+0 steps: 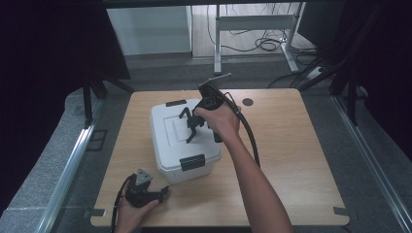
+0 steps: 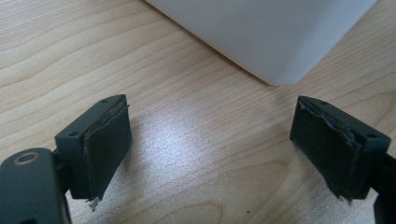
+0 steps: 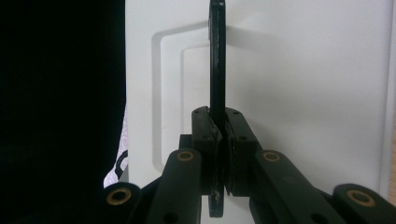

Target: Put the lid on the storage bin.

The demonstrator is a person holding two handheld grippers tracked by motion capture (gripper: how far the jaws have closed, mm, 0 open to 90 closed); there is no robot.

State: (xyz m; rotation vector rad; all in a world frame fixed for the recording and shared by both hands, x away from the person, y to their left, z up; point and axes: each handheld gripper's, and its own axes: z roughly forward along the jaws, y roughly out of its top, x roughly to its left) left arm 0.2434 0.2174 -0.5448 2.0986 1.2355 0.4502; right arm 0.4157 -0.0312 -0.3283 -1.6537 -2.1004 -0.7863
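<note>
White lidded box (image 1: 180,141) with black handle (image 3: 216,60) raised, latches black.

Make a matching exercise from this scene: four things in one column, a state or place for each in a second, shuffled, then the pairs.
Things:
1. left gripper
2. right gripper
3. white box
4. black handle

States or places:
A. lid on, standing on the wooden table
B. open, low over bare wood
C. pinched between two fingers
D. shut, above the lid

Pairs: 1-B, 2-D, 3-A, 4-C
</note>
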